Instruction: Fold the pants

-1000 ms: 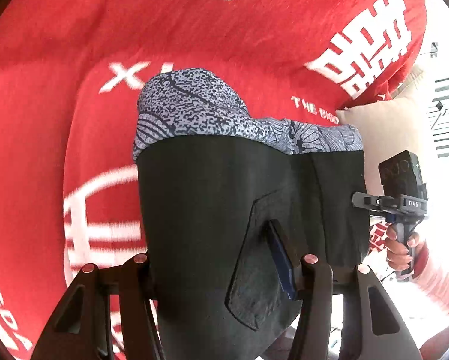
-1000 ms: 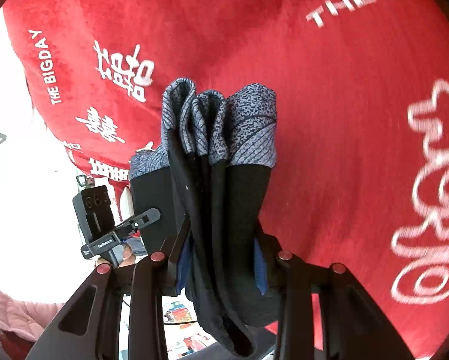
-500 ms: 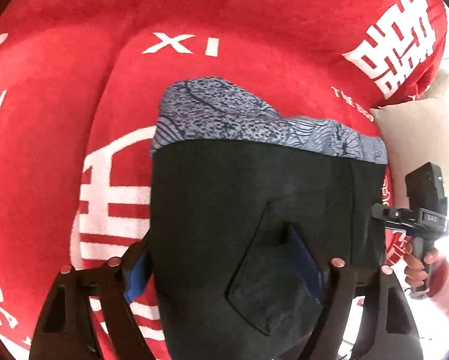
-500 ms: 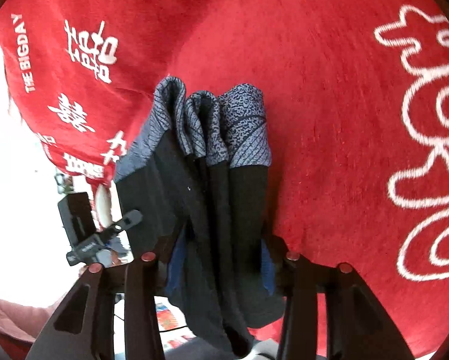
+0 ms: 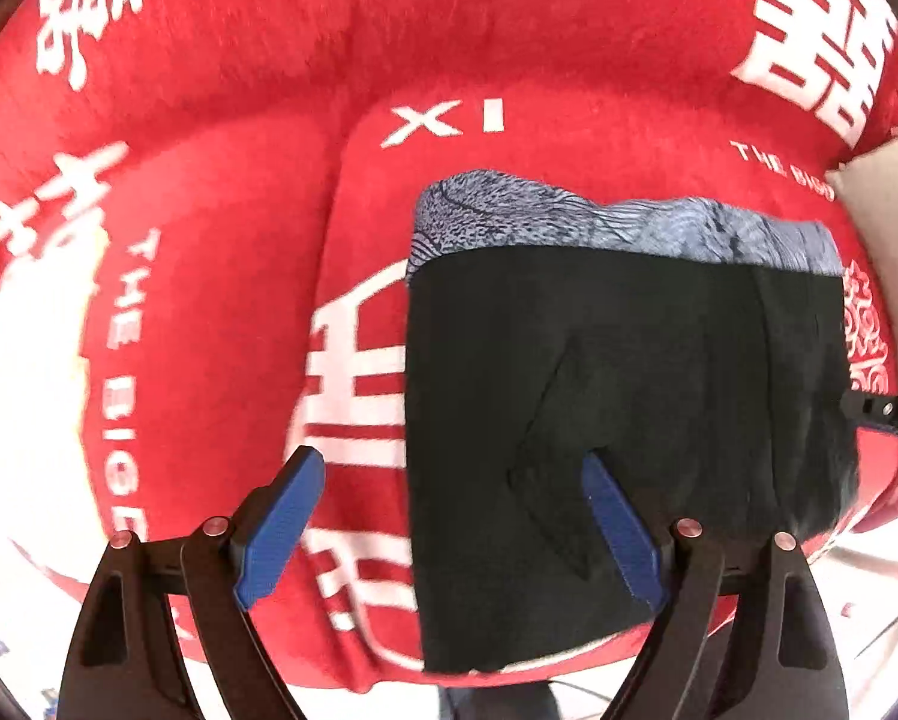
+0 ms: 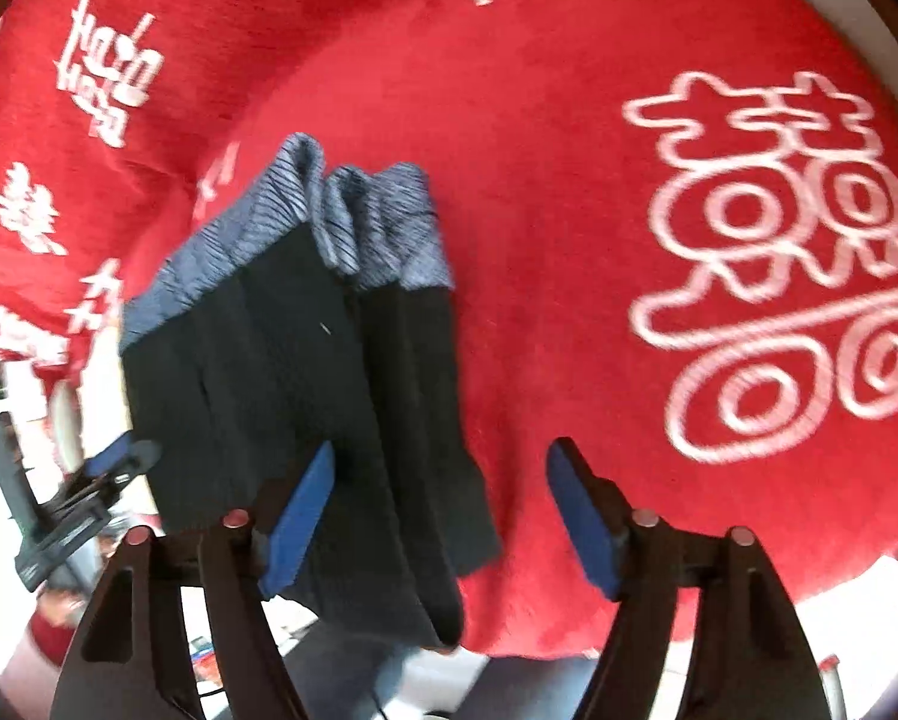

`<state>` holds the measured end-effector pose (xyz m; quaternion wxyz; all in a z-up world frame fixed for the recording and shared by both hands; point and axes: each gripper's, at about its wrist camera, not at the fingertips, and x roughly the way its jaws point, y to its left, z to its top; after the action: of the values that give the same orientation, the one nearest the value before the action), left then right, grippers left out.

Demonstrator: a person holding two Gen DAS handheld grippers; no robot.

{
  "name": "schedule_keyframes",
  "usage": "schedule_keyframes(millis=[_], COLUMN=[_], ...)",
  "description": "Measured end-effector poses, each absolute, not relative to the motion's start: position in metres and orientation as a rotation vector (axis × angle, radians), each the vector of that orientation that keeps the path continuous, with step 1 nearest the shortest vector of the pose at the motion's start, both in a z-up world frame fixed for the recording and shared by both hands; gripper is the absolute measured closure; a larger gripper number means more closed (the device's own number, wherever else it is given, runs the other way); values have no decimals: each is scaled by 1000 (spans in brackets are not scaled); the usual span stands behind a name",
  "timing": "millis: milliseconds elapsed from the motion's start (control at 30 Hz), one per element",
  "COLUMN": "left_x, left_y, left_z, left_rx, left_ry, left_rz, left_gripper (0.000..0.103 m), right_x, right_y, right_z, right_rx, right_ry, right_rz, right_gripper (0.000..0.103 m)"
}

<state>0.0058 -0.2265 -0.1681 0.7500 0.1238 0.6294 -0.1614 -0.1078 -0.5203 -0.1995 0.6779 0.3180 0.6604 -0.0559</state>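
Pants: black pants (image 5: 622, 420) with a blue-grey patterned band at the far end, lying folded into a compact rectangle on a red blanket (image 5: 221, 192) printed with white characters; the near edge reaches the blanket's front edge, and in the right view a little cloth seems to droop over it.

Left gripper: the left gripper (image 5: 449, 510) has its blue pads spread wide, nothing between them. One pad hangs over bare blanket, the other over the pants' near corner by a stitched pocket. It reads as having let go so the fold can settle flat.

Right gripper: the right gripper (image 6: 437, 510) is likewise spread apart and empty-handed. The layered edge of the pants (image 6: 305, 396) runs up between its pads.

Layers: from the right side, several stacked folds show at the patterned end, so the fold looks finished or nearly so.

Uncertain: motion blur in the right view makes it hard to say whether either pad grazes the cloth.

Background: the other handheld tool shows at each picture's edge.
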Motion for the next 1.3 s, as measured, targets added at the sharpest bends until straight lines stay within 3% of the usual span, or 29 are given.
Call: schedule_keyframes(millis=[733, 767, 867, 1300], left_x=[-31, -31, -34, -55], left_y=[-223, -223, -222, -226], left_z=[-108, -106, -98, -65], left_rx=[351, 349, 356, 247], left_ry=[1363, 1360, 1339, 1324], left_rz=[-378, -374, -365, -248], left_gripper=[13, 0, 0, 0], right_x=[-123, -123, -122, -126], right_y=[-430, -426, -415, -396], right_z=[-105, -102, -91, -57], right_rx=[539, 533, 495, 350], right_ry=[1452, 1449, 1437, 1434], right_rz=[-261, -263, -264, -235], right_gripper=[17, 15, 0, 0])
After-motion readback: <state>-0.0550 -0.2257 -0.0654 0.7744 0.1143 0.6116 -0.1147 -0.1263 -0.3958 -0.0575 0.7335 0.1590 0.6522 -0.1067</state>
